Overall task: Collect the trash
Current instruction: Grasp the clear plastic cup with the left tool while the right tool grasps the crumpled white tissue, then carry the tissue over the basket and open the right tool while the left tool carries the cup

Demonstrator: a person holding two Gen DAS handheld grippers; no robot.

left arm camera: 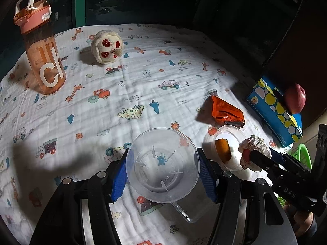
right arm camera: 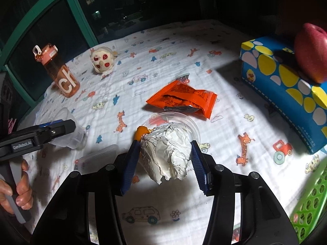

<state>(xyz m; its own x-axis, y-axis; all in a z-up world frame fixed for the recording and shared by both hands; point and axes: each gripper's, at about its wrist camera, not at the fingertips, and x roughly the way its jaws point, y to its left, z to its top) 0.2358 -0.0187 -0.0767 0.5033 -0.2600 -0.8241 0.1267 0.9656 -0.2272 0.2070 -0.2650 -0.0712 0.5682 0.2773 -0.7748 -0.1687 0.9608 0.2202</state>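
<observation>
green basket (right arm camera: pixel 310 200) (perhaps plastic) edge-cropped

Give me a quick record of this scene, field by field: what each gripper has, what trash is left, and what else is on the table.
left gripper: shut on clear plastic cup
right gripper: shut on crumpled paper ball
trash left on cloth: orange wrapper; second clear cup with an orange scrap inside
other things: water bottle, plush toy, tissue box with apple on top
basket: green basket, near right edge
</observation>
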